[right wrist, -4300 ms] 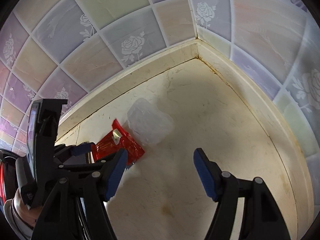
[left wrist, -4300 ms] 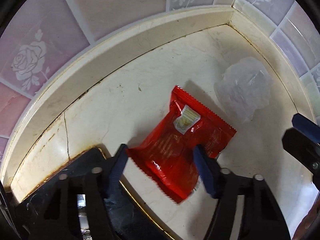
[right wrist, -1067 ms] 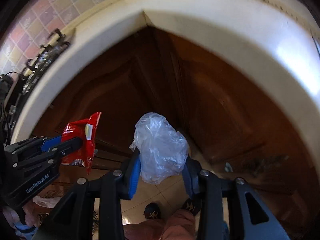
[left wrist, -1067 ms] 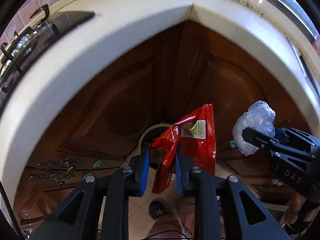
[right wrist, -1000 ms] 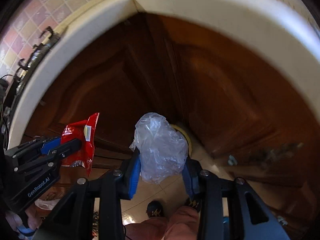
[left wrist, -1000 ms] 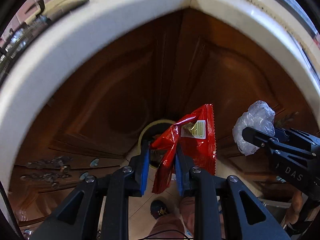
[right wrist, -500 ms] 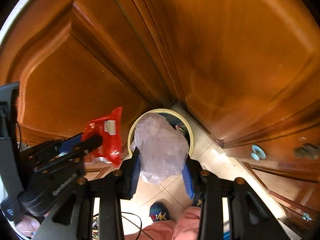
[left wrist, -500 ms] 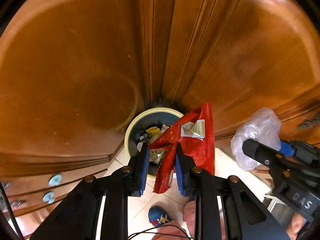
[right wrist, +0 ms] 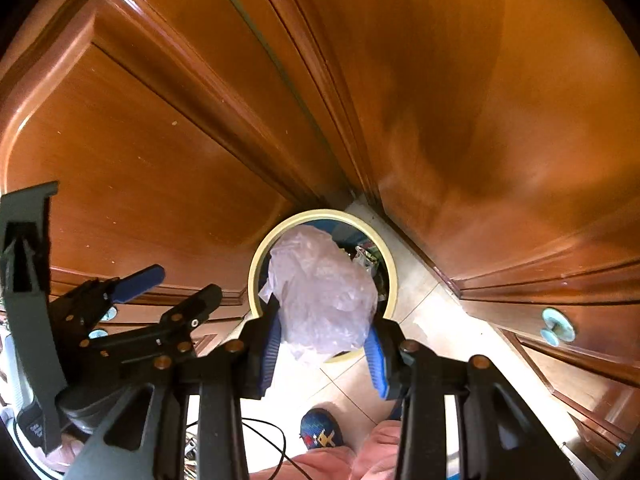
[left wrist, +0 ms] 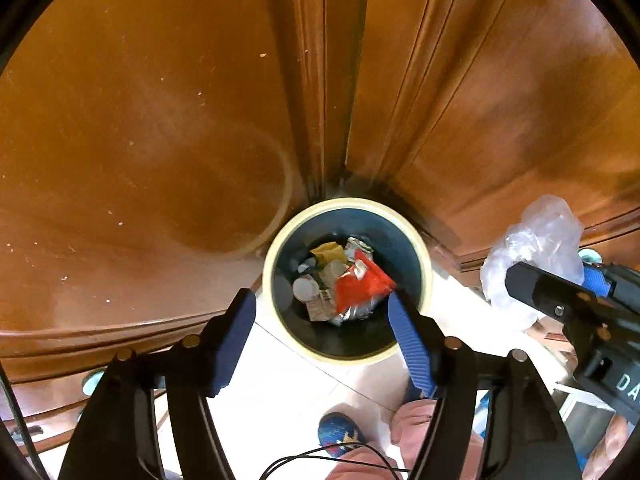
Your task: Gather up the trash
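A round trash bin (left wrist: 424, 256) with a cream rim stands on the floor in the cabinet corner. The red snack wrapper (left wrist: 360, 286) lies inside it on other trash. My left gripper (left wrist: 322, 334) is open and empty above the bin's near rim. My right gripper (right wrist: 322, 346) is shut on a crumpled clear plastic bag (right wrist: 322, 304) and holds it over the bin (right wrist: 394, 280). The bag also shows in the left wrist view (left wrist: 534, 248), to the right of the bin. The left gripper shows in the right wrist view (right wrist: 172, 292), open.
Brown wooden cabinet doors (left wrist: 160, 140) rise right behind the bin on both sides. Round knobs (right wrist: 558, 324) stick out of the lower doors. The person's blue shoe (right wrist: 320, 428) and a black cable (right wrist: 272, 444) are on the pale tiled floor below the grippers.
My left gripper opened and the red wrapper dropped into the bin. Both grippers moved lower and closer to the bin. The right gripper kept its hold on the plastic bag.
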`<state>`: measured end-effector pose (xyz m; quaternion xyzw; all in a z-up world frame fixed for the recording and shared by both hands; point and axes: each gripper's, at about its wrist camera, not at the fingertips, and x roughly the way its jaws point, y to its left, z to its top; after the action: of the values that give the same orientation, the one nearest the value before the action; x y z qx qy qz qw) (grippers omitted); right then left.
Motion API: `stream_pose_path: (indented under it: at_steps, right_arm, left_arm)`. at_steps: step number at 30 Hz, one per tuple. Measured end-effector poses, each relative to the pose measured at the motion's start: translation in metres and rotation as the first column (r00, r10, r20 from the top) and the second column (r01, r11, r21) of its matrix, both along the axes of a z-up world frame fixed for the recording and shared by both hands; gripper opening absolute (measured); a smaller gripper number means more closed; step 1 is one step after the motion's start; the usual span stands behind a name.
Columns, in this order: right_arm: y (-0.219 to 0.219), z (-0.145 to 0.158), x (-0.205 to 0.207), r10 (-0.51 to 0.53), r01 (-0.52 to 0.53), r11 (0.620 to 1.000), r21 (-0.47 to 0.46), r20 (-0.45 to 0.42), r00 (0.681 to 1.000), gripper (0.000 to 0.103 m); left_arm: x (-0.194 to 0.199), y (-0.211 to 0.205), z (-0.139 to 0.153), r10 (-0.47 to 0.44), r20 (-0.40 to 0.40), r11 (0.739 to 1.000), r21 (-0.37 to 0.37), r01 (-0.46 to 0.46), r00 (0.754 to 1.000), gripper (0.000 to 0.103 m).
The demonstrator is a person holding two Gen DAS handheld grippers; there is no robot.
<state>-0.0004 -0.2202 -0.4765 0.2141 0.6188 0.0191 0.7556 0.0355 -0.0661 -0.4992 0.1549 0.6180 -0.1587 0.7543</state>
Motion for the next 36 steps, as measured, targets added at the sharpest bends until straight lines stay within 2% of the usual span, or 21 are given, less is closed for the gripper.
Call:
stream_pose_path:
  at_steps: [8,14,20,23,27,33,36]
  right_arm:
    - [0.016,-0.023,0.007,0.035,-0.034,0.999,0.02,-0.04,0.999,0.041]
    - [0.024,-0.042,0.018,0.012,-0.008,0.999,0.047,-0.078,0.997,0.055]
    - [0.029,-0.029,0.017,0.016,-0.014,0.999,0.052,-0.049,0.999,0.067]
    - [0.034,-0.016,0.013,0.027,-0.025,0.999,0.039,-0.047,0.999,0.069]
    - [0.034,0.017,0.004,0.042,-0.041,0.999,0.02,-0.031,0.999,0.069]
    - [0.02,0.082,-0.019,0.022,-0.022,1.0,0.006,-0.014,1.0,0.069]
    - [0.016,0.116,-0.031,0.024,-0.024,1.0,-0.007,0.002,1.0,0.069]
  left_arm:
    - [-0.002,0.017,0.007,0.024,0.026,1.0,0.007,-0.024,0.999,0.073]
    - [-0.011,0.031,0.02,0.017,0.064,0.999,0.03,-0.019,0.998,0.08]
    - [-0.016,0.042,0.036,0.039,0.077,0.999,0.022,-0.041,0.996,0.082]
    - [-0.017,0.046,0.045,0.058,0.063,0.998,0.013,-0.059,0.996,0.082]
    - [-0.024,0.044,0.068,0.05,0.064,0.999,0.004,-0.05,0.997,0.082]
    - [-0.037,0.039,0.135,-0.002,0.093,1.0,-0.031,0.005,0.996,0.083]
    - [-0.048,0.039,0.172,-0.022,0.103,0.998,-0.05,0.027,0.994,0.09]
